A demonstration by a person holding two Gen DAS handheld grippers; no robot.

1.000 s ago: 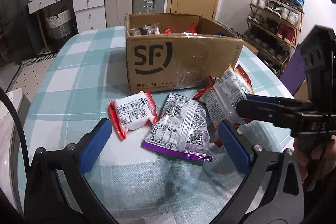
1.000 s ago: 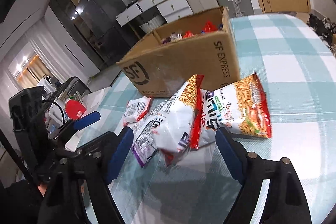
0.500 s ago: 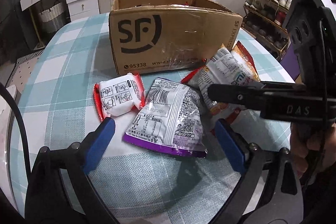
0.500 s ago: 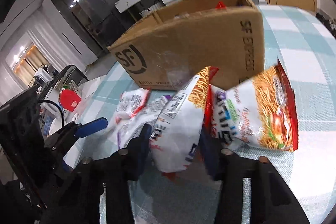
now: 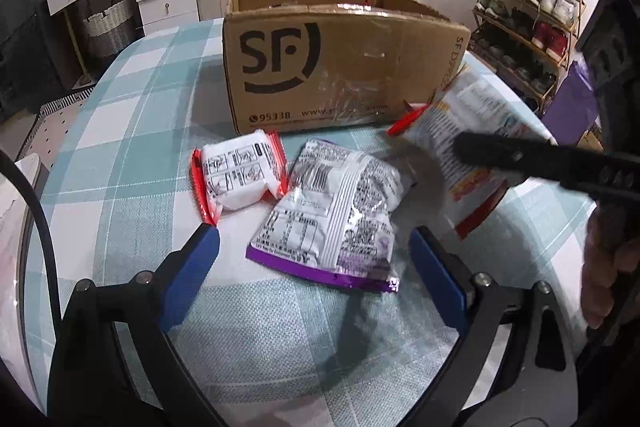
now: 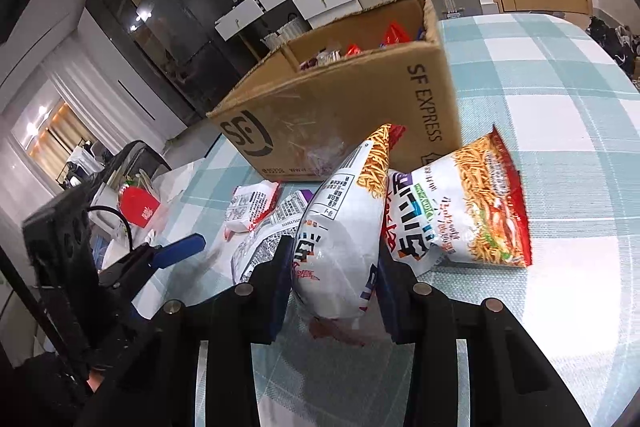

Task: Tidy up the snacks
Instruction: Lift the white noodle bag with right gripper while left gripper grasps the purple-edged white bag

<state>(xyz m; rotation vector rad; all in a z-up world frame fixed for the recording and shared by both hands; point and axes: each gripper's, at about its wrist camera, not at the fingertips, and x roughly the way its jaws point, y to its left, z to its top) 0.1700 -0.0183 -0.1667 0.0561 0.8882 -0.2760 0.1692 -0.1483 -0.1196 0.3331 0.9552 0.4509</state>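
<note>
My right gripper (image 6: pixel 334 285) is shut on a white noodle-snack bag (image 6: pixel 340 227), which stands on edge between the blue pads and tilts toward the cardboard box (image 6: pixel 340 115). A second noodle-snack bag (image 6: pixel 460 207) lies flat to its right. In the left wrist view my left gripper (image 5: pixel 316 259) stands open just above the table, its pads on either side of a purple-edged white packet (image 5: pixel 332 215). A small red-edged white packet (image 5: pixel 238 179) lies to the left of that one. The held bag (image 5: pixel 468 131) shows at the right, partly behind the right gripper's black finger (image 5: pixel 540 163).
The box (image 5: pixel 340 67) stands open-topped at the middle of the checked tablecloth (image 5: pixel 120 131) and holds several snacks. A shoe rack (image 5: pixel 532 7) is at the right; drawers and suitcases stand behind. A red object (image 6: pixel 138 207) lies on a side surface at the left.
My right gripper's jaws closed from wide open onto the white noodle-snack bag and lifted it a little. My left gripper sank slightly toward the purple-edged packet.
</note>
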